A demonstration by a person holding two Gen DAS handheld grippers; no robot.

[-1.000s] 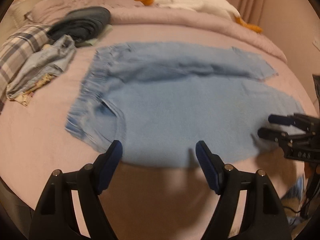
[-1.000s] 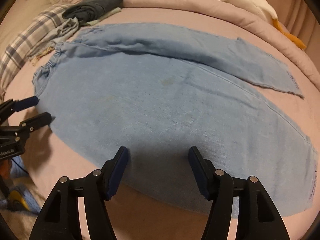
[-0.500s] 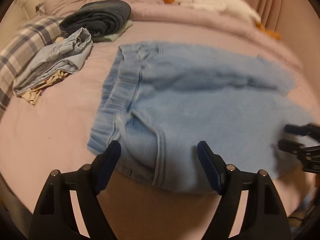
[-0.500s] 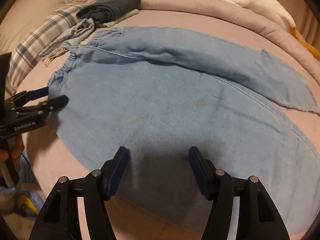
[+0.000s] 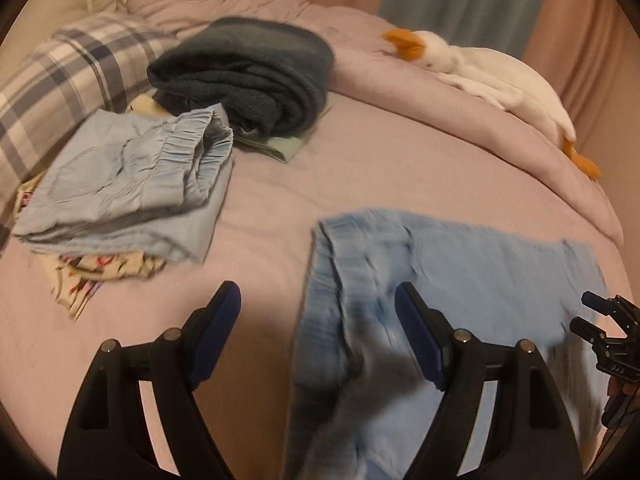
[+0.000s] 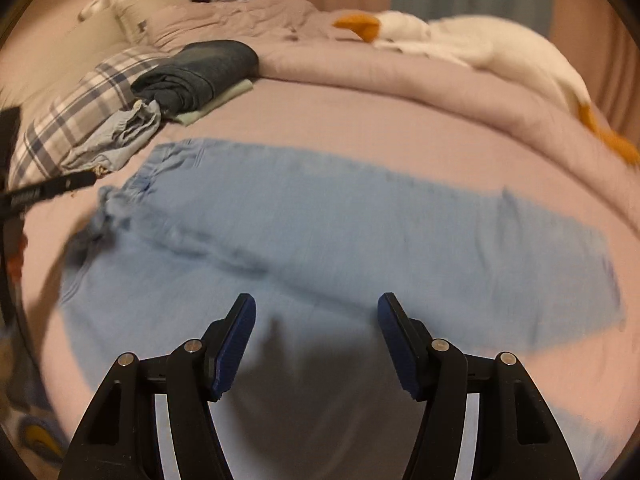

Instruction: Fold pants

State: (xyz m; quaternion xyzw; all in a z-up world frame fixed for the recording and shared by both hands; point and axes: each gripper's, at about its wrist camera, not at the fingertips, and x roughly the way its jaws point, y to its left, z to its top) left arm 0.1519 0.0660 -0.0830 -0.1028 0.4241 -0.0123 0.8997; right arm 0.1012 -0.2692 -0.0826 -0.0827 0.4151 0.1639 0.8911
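Light blue pants (image 6: 320, 240) lie flat across the bed (image 6: 360, 120), centre frame. Left tool (image 5: 316, 340) and right tool (image 6: 316, 340) are both spread, empty, above the pants' near edge.

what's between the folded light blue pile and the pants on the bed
Only bare pink sheet separates the folded pile from the pants, seen in the left wrist view.
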